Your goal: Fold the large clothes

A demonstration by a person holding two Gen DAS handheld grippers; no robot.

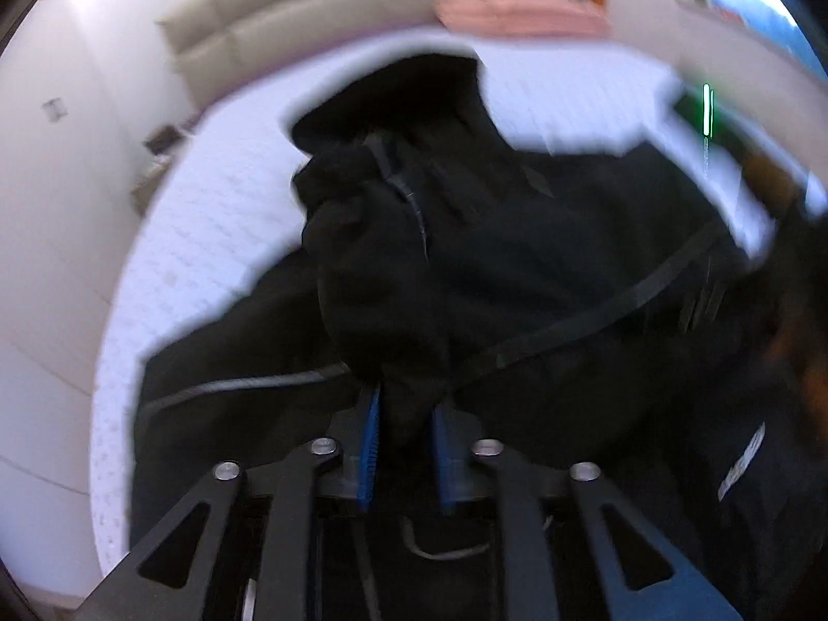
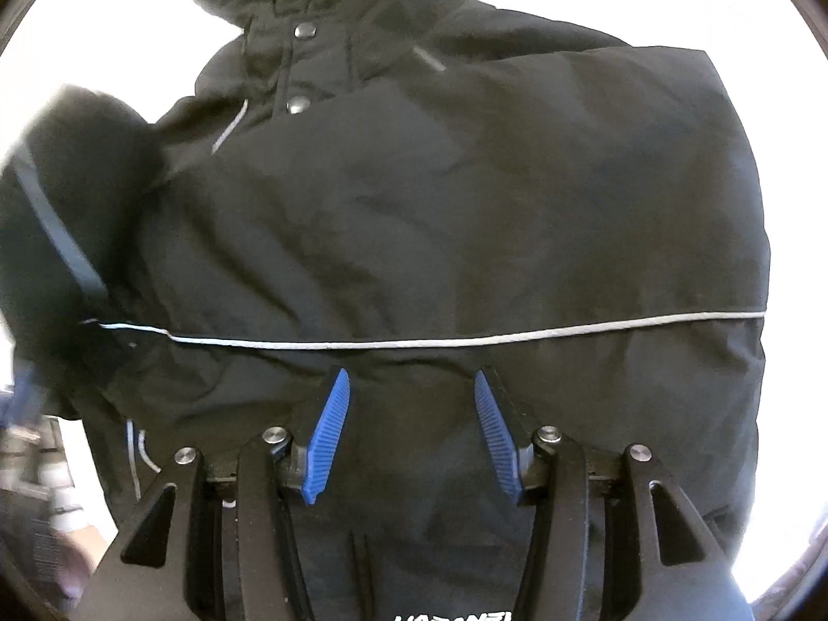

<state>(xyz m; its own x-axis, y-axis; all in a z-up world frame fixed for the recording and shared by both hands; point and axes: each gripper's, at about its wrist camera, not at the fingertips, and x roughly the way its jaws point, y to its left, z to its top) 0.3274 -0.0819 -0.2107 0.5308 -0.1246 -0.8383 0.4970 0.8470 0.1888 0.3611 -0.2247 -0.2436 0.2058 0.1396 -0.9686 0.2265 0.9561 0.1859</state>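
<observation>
Black jacket (image 2: 440, 217) on white bed (image 1: 207, 217); left tool (image 1: 403, 429) pinching a sleeve (image 1: 383, 259), right tool (image 2: 411, 414) wide over jacket.

Each gripper, the left gripper (image 1: 406, 429) and the right gripper (image 2: 412, 403), is built from black angular linkage arms, joined by round silver screws and tipped with ribbed blue pads (image 2: 328, 434).
</observation>
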